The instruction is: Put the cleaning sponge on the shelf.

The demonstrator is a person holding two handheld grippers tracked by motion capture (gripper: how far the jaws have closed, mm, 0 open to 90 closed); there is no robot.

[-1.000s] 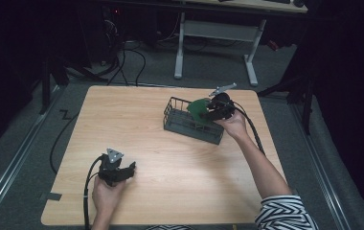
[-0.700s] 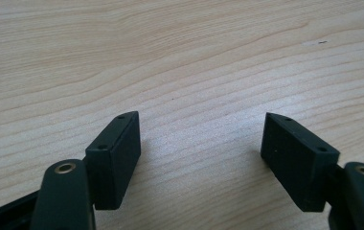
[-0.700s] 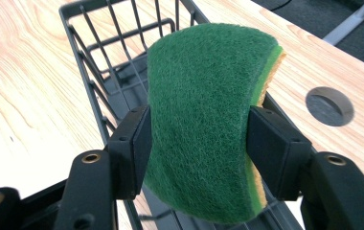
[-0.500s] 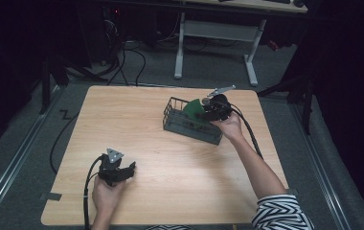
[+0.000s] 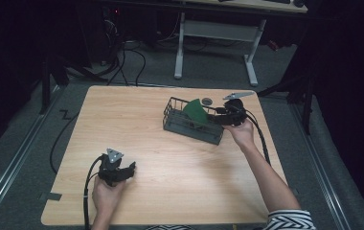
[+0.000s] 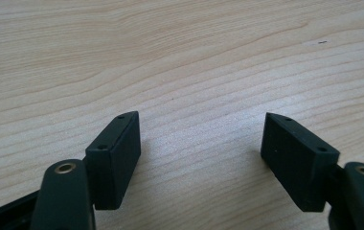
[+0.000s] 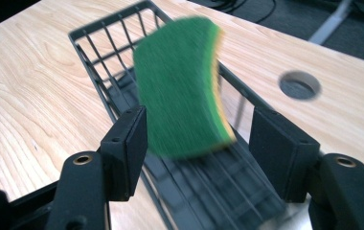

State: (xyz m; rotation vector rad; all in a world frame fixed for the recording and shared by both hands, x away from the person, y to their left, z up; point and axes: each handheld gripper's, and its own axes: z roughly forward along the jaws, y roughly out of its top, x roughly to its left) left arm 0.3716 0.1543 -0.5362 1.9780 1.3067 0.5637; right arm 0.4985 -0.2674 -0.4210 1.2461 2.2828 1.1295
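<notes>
Both tongs gape: left gripper (image 6: 201, 158) over bare wooden table (image 5: 137, 120); sponge (image 7: 182, 84) and basket (image 7: 118, 52) before the right gripper (image 7: 197, 143).

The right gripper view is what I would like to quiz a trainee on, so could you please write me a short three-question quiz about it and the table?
1. True or false: the right gripper is clamped shut on the green sponge.
2. What lies under the sponge? A) the black wire basket B) a plate C) bare table
3. Fill in: the left gripper, jaws apart, hangs over the bare ____ table.

Key
1. False: in the right gripper view both jaws stand clear of the blurred sponge.
2. A: the high view also shows the sponge at the basket.
3. Wooden.
</notes>
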